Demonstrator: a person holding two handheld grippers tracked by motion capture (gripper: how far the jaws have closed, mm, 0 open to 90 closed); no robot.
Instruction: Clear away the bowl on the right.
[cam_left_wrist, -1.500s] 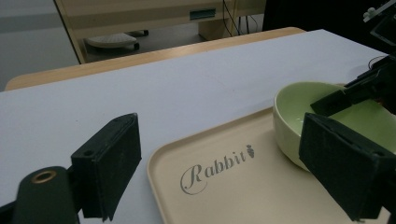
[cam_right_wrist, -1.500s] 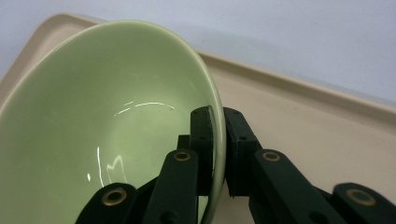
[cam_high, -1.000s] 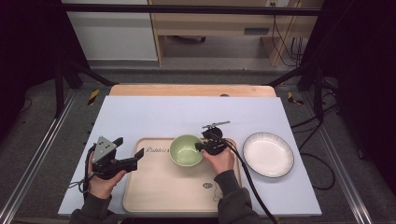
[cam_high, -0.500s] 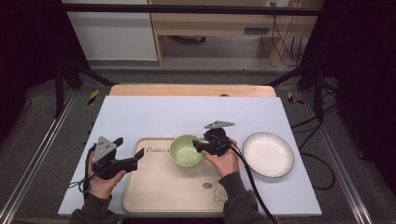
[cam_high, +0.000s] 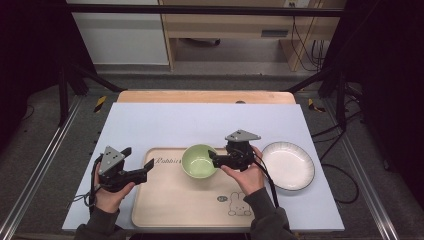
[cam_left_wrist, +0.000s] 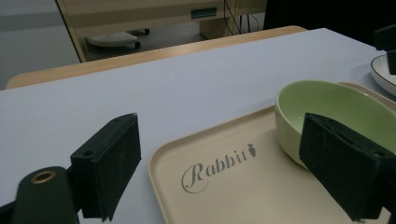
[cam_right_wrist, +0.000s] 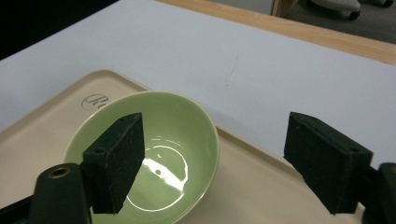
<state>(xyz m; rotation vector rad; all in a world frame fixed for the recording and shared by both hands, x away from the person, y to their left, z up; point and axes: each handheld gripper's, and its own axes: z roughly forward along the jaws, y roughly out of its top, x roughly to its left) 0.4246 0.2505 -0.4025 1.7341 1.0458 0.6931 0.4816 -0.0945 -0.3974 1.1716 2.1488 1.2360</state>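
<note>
Near edge: beige tray (cam_high: 165, 207) on the table (cam_high: 165, 125), with a bunny drawing (cam_high: 239, 206) and a small round mark at its near right; lettering there too small to read. At the tray's far left, grey script reads "Rabbit" (cam_left_wrist: 218, 167) with a tiny carrot after the last letter. Left tool (cam_high: 136, 163) sits at the tray's left edge, held in the left hand (cam_high: 107, 192), jaws wide, nothing between them; in the left gripper view they frame the "Rabbit" script and the bowl's side. Green bowl (cam_high: 199, 160) stands upright and empty on the tray's far part, near the middle. Right tool (cam_high: 212, 159) is just beside the bowl's right rim, above it; jaws have just been opening, now wide, nothing gripped, bowl rim below the gap in the right gripper view. Right of the tray: white plate (cam_high: 288, 165) with dark rim, on the table, apart from the tray. Farther: bare lilac table cover, then wooden edge.
</note>
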